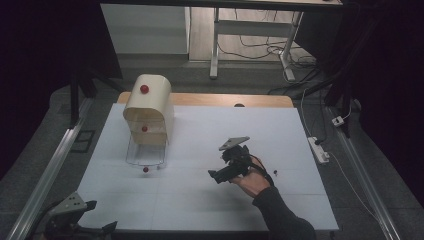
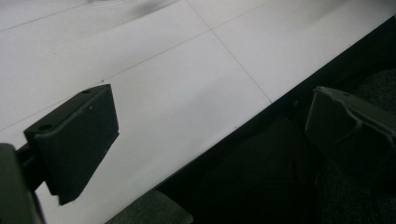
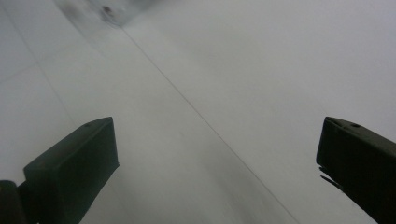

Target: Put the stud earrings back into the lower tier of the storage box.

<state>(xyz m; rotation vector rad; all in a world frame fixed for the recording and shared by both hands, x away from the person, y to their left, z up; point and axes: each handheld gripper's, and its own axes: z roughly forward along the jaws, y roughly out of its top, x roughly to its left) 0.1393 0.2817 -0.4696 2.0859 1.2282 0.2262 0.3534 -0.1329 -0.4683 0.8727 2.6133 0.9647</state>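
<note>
Hovering over the flat white table [image 1: 200, 200], the right gripper [image 1: 216, 175] has both jaws spread, gripping nothing. Left gripper [image 1: 97, 217], jaws likewise apart, straddles the table's near edge.

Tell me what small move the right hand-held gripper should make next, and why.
Probably ease the right hand-held gripper left toward the cream box. Its jaws stand wide apart with nothing between them, over bare white table, and the box with its red knobs and wire tray is the thing nearest to handle.

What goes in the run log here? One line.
left gripper: open, table's near-left corner | right gripper: open, empty, mid-table | cream box: untouched
</note>
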